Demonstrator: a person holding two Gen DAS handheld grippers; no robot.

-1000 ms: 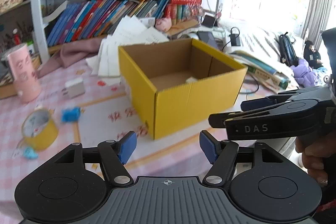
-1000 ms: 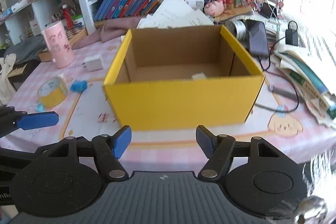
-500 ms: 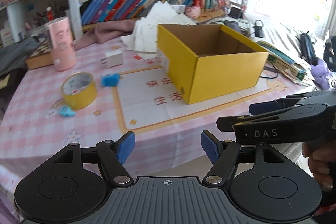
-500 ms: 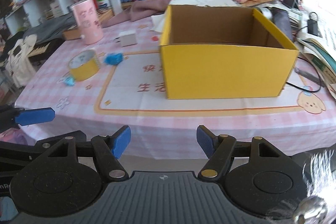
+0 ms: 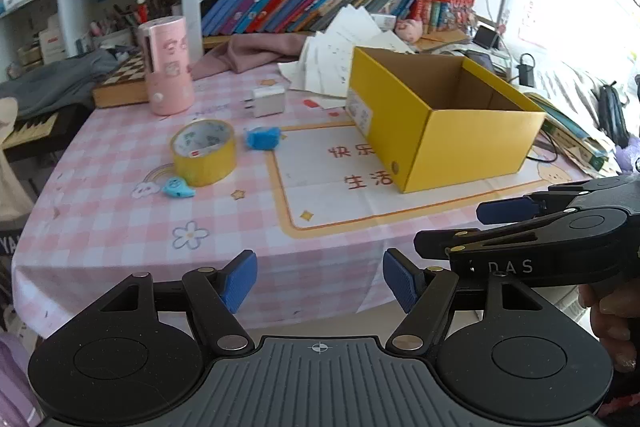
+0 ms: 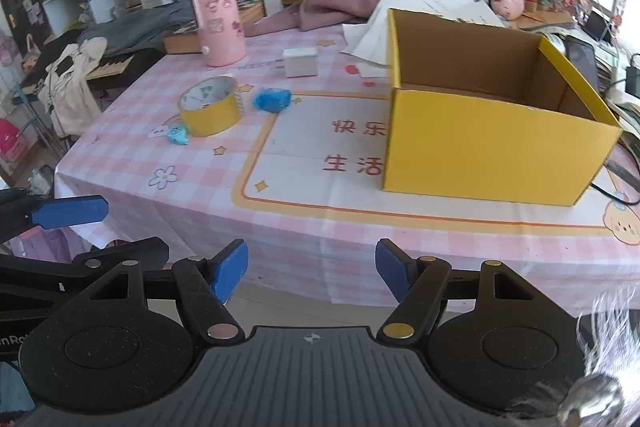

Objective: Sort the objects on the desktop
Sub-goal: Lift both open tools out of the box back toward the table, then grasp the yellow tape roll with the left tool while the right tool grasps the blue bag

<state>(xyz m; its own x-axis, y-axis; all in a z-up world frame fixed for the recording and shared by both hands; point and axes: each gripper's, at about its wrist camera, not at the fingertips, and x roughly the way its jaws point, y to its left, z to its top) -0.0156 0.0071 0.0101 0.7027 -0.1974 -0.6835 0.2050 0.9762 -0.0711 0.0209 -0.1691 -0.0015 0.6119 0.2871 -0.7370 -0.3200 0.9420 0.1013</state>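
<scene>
Both grippers, left (image 5: 320,281) and right (image 6: 312,271), hang off the near table edge with jaws apart, holding nothing. Left of the yellow box (image 6: 492,143) lie a tape roll (image 6: 210,105), a blue lump (image 6: 272,100), a white cube (image 6: 300,62) and a small blue piece (image 6: 178,134). Only the left view shows the right-side hand (image 5: 614,323); the right view shows one left fingertip (image 6: 70,212).

Bright daylight from the overexposed window (image 5: 568,7) on the right, soft shadows, sharp focus, fisheye bending at edges.
</scene>
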